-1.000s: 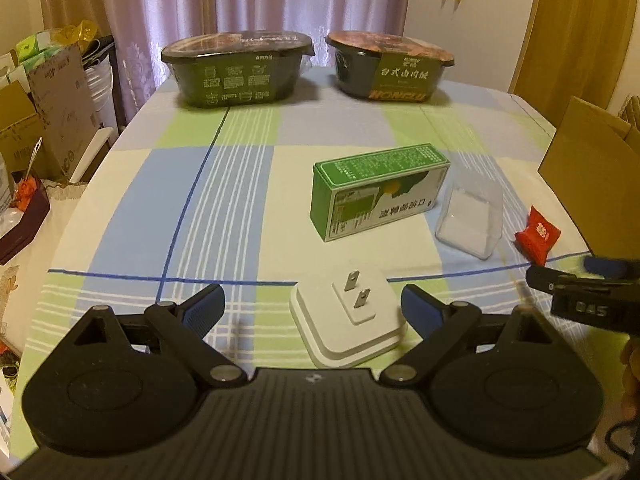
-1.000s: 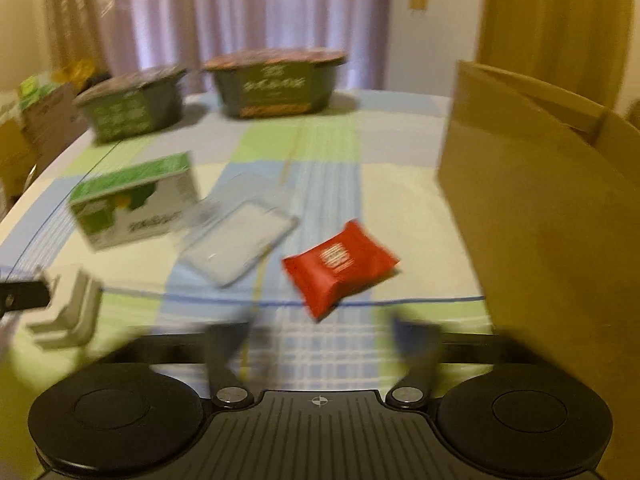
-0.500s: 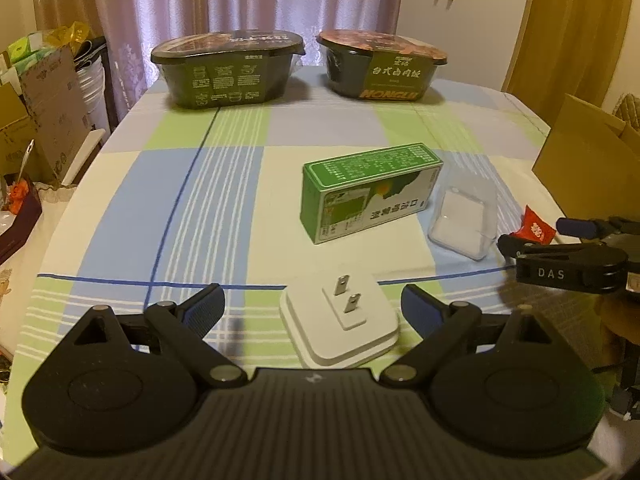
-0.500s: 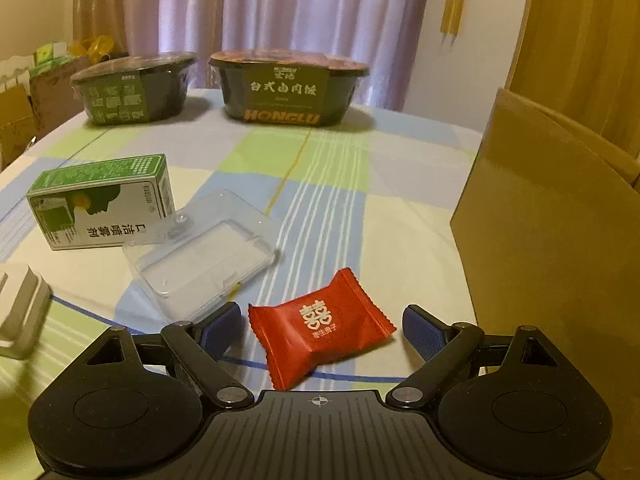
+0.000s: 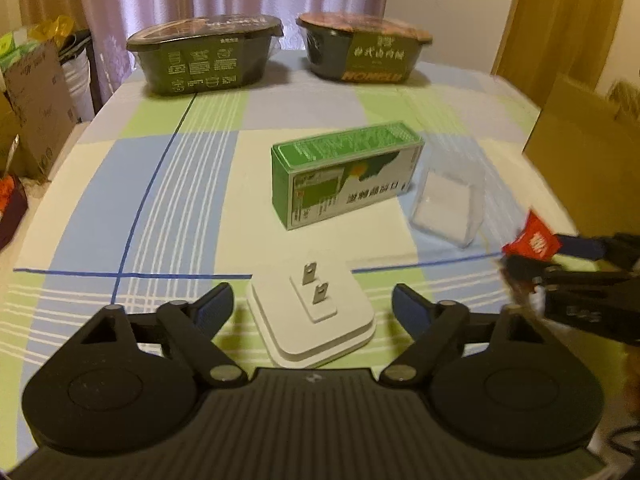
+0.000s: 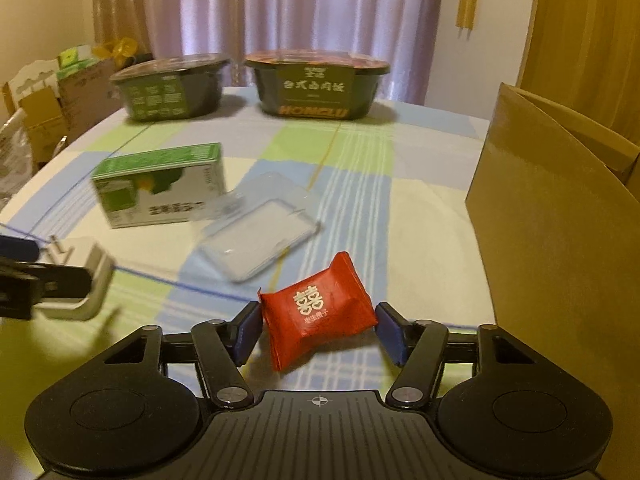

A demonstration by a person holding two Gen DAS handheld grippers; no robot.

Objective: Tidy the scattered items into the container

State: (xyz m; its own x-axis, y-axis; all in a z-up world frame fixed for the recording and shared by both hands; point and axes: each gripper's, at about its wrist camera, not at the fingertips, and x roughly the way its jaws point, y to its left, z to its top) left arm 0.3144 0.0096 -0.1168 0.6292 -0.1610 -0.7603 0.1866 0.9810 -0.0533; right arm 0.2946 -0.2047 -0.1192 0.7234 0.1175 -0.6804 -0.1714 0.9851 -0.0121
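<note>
Two grippers: right gripper [image 6: 318, 330] clamping red candy packet [image 6: 318, 310], left gripper [image 5: 312, 306] wide.

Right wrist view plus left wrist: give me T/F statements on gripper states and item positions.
1. The red candy packet sits between the right gripper fingers. True.
2. The left gripper is shut on the white plug adapter. False: its fingers stand wide open on either side of it, not touching.
3. The green box lies inside the cardboard box. False: it lies on the tablecloth, beside the clear plastic case.
4. Two lidded food bowls stand at the table's far end. True.
5. The adapter's prongs point up. True.
</note>
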